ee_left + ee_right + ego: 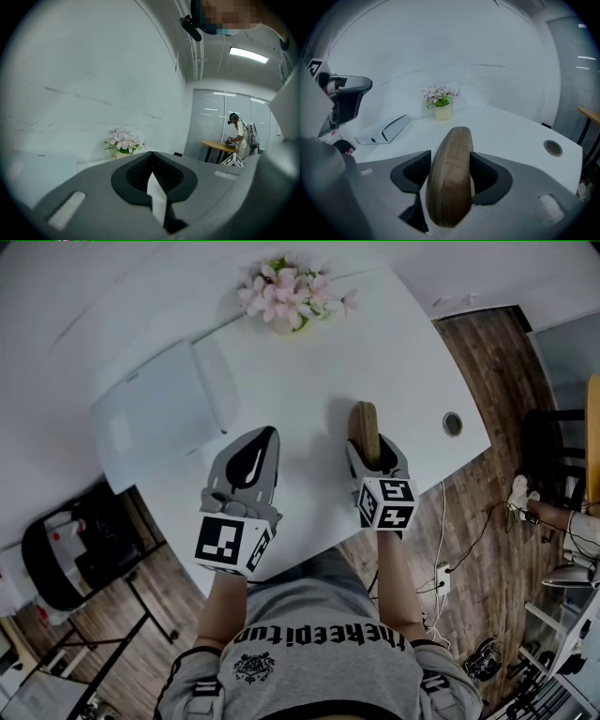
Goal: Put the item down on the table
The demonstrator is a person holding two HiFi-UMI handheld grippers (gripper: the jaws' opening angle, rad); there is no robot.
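A brown wooden oval piece [451,178] stands on edge between the jaws of my right gripper [450,161], with both dark pads against its sides. In the head view the wooden piece [364,426] sticks out forward of the right gripper [376,457], low over the white table [309,381]; whether it touches the top I cannot tell. My left gripper [266,435] hovers beside it on the left, jaws together and nothing in them. Seen from the left gripper's own view, that gripper [151,154] points toward the far wall.
A pot of pink flowers [286,296] stands at the table's far edge. A flat white box [159,413] lies at the left. A round cable hole [453,424] sits near the right edge. Far off, a person [239,136] stands at another table.
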